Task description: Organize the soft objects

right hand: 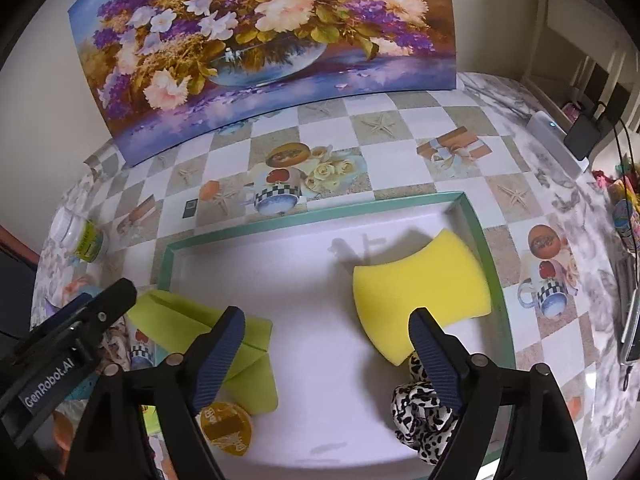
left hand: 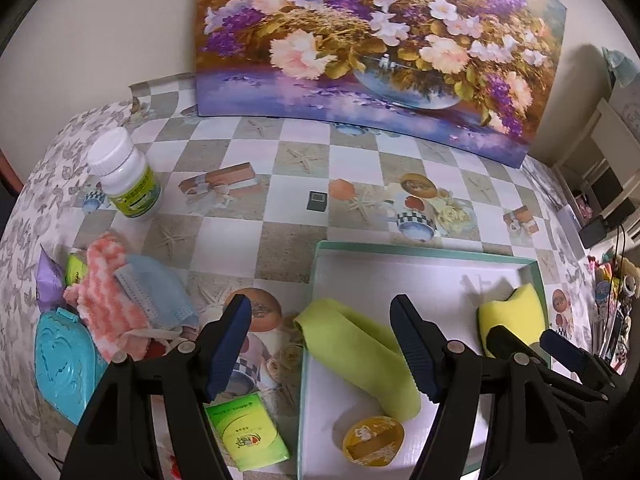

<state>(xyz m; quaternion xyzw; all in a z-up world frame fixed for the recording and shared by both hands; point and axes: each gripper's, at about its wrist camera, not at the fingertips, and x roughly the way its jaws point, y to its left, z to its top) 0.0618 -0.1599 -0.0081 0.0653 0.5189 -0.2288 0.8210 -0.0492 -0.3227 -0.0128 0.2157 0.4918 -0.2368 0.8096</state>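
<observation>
A white tray with a green rim (left hand: 400, 249) (right hand: 320, 216) holds a yellow sponge (left hand: 516, 310) (right hand: 420, 288), a leopard-print scrunchie (right hand: 416, 412) and a round yellow tin (left hand: 374, 442) (right hand: 226, 432). A folded lime-green cloth (left hand: 360, 356) (right hand: 260, 380) lies in the tray, with one end draped over its left rim. My left gripper (left hand: 324, 346) (right hand: 106, 294) hangs open above that cloth, its pads off it. Over the tray floor, between cloth and sponge, my right gripper (right hand: 328, 354) (left hand: 524, 340) stands open and holds nothing. To the tray's left lie a pink striped cloth (left hand: 108, 308) and a blue face mask (left hand: 160, 292).
A turquoise heart-embossed case (left hand: 64, 368), a purple packet (left hand: 48, 284) and a green tissue pack (left hand: 248, 436) lie left of the tray. A white pill bottle (left hand: 124, 176) (right hand: 80, 236) stands farther back. A flower painting (left hand: 380, 40) leans on the wall. Table edge and clutter (right hand: 624, 208) at right.
</observation>
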